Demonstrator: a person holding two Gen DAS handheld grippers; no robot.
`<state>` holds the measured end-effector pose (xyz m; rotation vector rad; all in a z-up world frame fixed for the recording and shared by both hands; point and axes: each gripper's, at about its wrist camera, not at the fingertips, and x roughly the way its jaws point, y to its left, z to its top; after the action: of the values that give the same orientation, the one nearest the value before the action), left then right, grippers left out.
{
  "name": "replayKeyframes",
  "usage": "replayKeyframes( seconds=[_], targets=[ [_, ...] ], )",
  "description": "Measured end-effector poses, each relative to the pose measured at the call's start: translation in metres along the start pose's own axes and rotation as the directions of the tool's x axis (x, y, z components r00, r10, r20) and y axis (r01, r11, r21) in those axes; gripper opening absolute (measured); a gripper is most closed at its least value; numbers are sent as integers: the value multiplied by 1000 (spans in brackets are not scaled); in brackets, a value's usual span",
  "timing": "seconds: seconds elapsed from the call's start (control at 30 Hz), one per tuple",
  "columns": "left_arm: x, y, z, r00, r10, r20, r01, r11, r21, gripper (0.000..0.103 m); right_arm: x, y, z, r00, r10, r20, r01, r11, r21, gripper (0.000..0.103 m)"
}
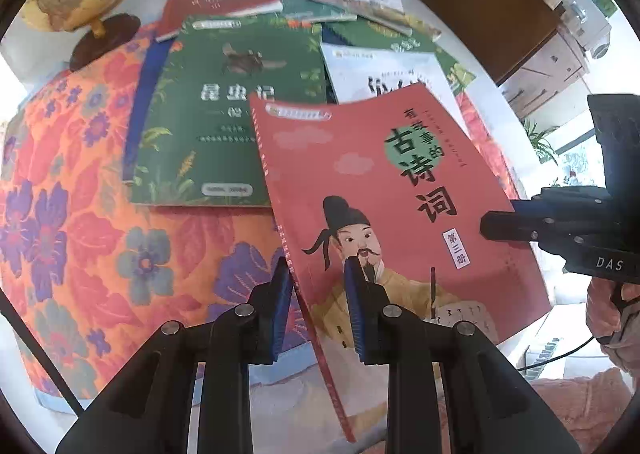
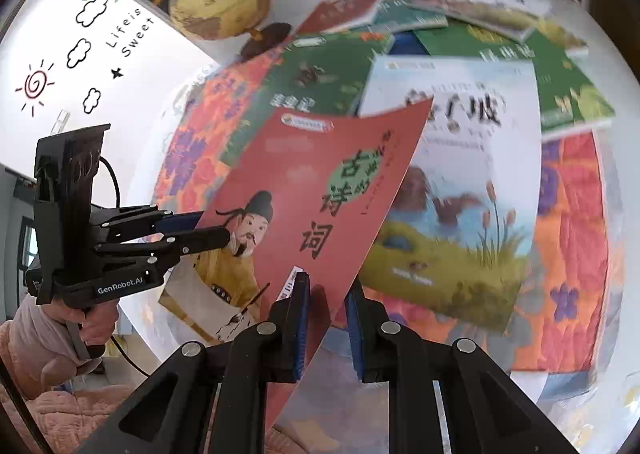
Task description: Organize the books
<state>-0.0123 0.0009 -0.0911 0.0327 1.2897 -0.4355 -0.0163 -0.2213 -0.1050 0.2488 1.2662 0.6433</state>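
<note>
One red book [image 1: 384,190] is lifted above the flowered tablecloth [image 1: 72,214], clamped at opposite edges by the left gripper [image 1: 320,302] and right gripper [image 2: 326,314], both angled steeply down. At least six more books lie overlapping toward the tabletop's far edge, the large green book [image 1: 224,110] nearest.

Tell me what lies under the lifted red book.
Under the red book, held by both tools, lie a green insect book and a pale pond-scene book on the floral cloth. Their overlapped corners are hidden.

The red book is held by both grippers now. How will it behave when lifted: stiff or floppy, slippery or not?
Probably floppy: the red book is thin, and its far corner curls upward. Likely light, since the left gripper and right gripper pinch only its edges. Its cover looks smooth, so it may slip.
</note>
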Motion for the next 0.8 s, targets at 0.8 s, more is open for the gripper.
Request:
replayKeyframes(
  seconds=[0.8],
  targets=[
    [-71,96,-17,982,104,159,-88,991,-104,23,22,130,60,999,0,34,7,976,-217,18]
  ],
)
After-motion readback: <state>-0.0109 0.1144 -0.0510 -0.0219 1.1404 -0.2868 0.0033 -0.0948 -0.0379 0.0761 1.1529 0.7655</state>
